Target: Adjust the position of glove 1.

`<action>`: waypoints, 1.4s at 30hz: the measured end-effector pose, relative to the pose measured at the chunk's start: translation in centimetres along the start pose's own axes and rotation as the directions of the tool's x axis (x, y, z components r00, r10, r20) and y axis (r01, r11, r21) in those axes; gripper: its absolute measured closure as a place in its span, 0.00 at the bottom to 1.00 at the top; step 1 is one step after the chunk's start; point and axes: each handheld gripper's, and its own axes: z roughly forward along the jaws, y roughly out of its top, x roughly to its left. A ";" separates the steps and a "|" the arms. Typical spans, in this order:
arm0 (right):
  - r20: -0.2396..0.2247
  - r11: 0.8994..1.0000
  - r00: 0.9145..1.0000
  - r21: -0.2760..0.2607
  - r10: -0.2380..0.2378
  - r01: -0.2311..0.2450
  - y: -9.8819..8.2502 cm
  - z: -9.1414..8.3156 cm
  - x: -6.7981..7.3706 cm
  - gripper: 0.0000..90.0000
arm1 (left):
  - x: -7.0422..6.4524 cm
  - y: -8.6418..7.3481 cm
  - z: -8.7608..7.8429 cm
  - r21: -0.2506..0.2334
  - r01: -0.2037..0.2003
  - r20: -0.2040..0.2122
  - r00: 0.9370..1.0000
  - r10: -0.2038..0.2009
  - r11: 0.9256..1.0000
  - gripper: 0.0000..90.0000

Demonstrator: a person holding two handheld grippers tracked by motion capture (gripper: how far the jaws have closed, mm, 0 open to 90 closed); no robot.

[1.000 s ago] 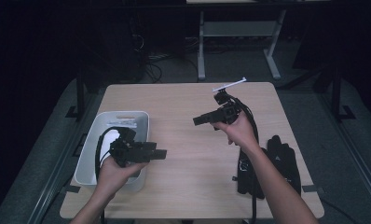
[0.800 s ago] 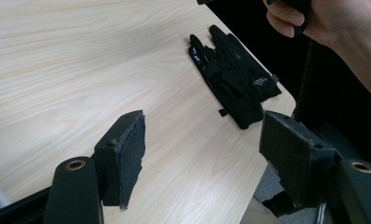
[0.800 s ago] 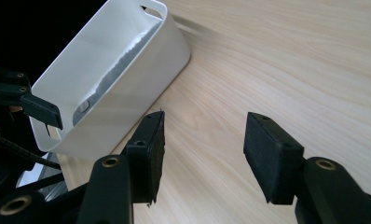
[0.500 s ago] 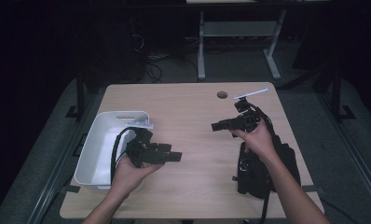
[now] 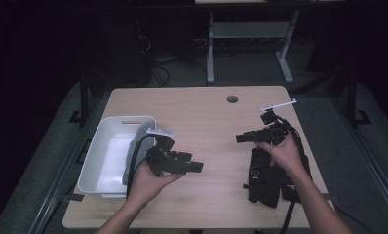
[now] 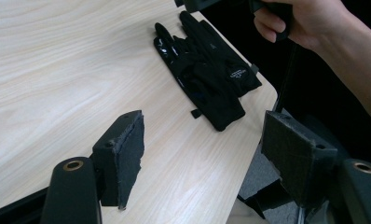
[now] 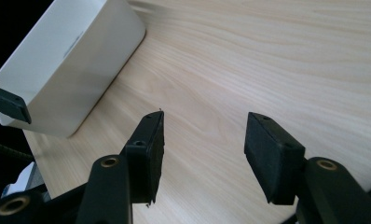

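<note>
A pair of black gloves (image 5: 267, 179) lies on the wooden table (image 5: 202, 112) near its right front edge; in the left gripper view the gloves (image 6: 207, 70) lie beyond the jaws. My left gripper (image 5: 196, 167) hovers over the table's front middle, pointing right, and its jaws (image 6: 202, 149) stand open with nothing between them. My right gripper (image 5: 240, 138) is held just above the far end of the gloves, pointing left. It is open and empty (image 7: 204, 144) over bare wood. A white bin (image 5: 115, 152) sits at the left edge.
The white bin (image 7: 72, 60) lies beyond the right gripper's jaws, with part of the left gripper (image 7: 6, 105) in front of it. A round cable hole (image 5: 232, 99) is at the table's far side. Dark floor and a metal stand (image 5: 245, 34) lie behind the table.
The left gripper has moved right, away from the bin toward the table's middle. The right gripper has come back toward the person and to the right, over the gloves.
</note>
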 end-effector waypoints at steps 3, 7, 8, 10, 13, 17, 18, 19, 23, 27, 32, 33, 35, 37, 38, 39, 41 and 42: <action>0.006 1.000 1.000 0.002 0.008 -0.008 -0.7 -0.3 -0.4 0.52 | -0.2 0.1 0.5 0.002 -0.003 0.006 1.000 0.003 1.000 0.33; 0.021 1.000 1.000 0.000 0.017 -0.017 -1.6 -0.8 -1.2 0.53 | -0.4 0.2 1.3 0.010 -0.014 0.013 1.000 0.014 1.000 0.33; 0.022 1.000 1.000 -0.004 0.023 -0.023 -1.8 -0.9 -1.4 0.52 | -0.5 0.2 1.4 0.009 -0.013 0.015 1.000 0.013 1.000 0.33; 0.026 1.000 0.999 -0.010 0.027 -0.027 -2.2 -1.1 -1.8 0.52 | -0.6 0.2 1.7 0.011 -0.011 0.019 1.000 0.010 1.000 0.33; 0.039 1.000 0.999 -0.008 0.030 -0.029 -2.7 -1.4 -2.3 0.53 | -0.6 0.2 2.2 0.019 -0.021 0.023 1.000 0.020 1.000 0.33; 0.050 0.999 0.998 -0.009 0.042 -0.042 -3.4 -1.7 -2.8 0.53 | -0.8 0.2 2.8 0.021 -0.012 0.031 0.999 0.012 1.000 0.33; 0.051 0.999 0.998 -0.007 0.045 -0.045 -3.7 -1.7 -3.0 0.53 | -0.8 0.2 3.0 0.022 -0.018 0.031 0.999 0.017 1.000 0.33; 0.053 0.999 0.997 -0.004 0.047 -0.047 -3.9 -1.7 -3.2 0.53 | -0.8 0.2 3.1 0.025 -0.019 0.033 0.999 0.018 1.000 0.33; 0.062 0.998 0.997 0.000 0.056 -0.056 -4.9 -2.0 -3.9 0.53 | -1.0 0.1 3.7 0.028 -0.024 0.033 0.999 0.023 0.999 0.33; 0.064 0.998 0.996 0.003 0.058 -0.059 -5.9 -2.4 -4.6 0.54 | -1.1 0.0 4.2 0.036 -0.026 0.039 0.999 0.024 0.999 0.33; 0.085 0.997 0.994 0.014 0.073 -0.075 -7.2 -3.2 -5.4 0.54 | -1.2 -0.1 4.5 0.032 -0.033 0.042 0.999 0.031 0.999 0.33; 0.087 0.997 0.993 0.013 0.081 -0.082 -7.4 -3.4 -5.5 0.54 | -1.2 -0.2 4.6 0.035 -0.029 0.040 0.999 0.028 0.999 0.33; 0.095 0.996 0.992 0.005 0.083 -0.084 -8.0 -3.8 -6.0 0.54 | -1.2 -0.3 4.8 0.045 -0.034 0.038 0.999 0.032 0.998 0.32; 0.102 0.996 0.991 -0.002 0.089 -0.089 -8.6 -4.2 -6.4 0.54 | -1.2 -0.3 4.8 0.048 -0.031 0.039 0.999 0.029 0.998 0.32; 0.110 0.995 0.990 0.003 0.094 -0.095 -8.9 -4.4 -6.6 0.54 | -1.2 -0.3 4.9 0.048 -0.029 0.040 0.999 0.027 0.998 0.32; 0.117 0.995 0.988 0.000 0.102 -0.103 -9.2 -4.5 -6.8 0.54 | -1.2 -0.3 5.0 0.048 -0.031 0.041 0.999 0.029 0.998 0.32; 0.121 0.995 0.987 -0.002 0.101 -0.102 -9.7 -4.9 -7.1 0.55 | -1.2 -0.3 5.1 0.050 -0.029 0.040 0.999 0.027 0.998 0.32; 0.124 0.995 0.987 -0.005 0.103 -0.103 -10.0 -5.0 -7.3 0.55 | -1.2 -0.3 5.1 0.050 -0.029 0.040 0.999 0.027 0.998 0.32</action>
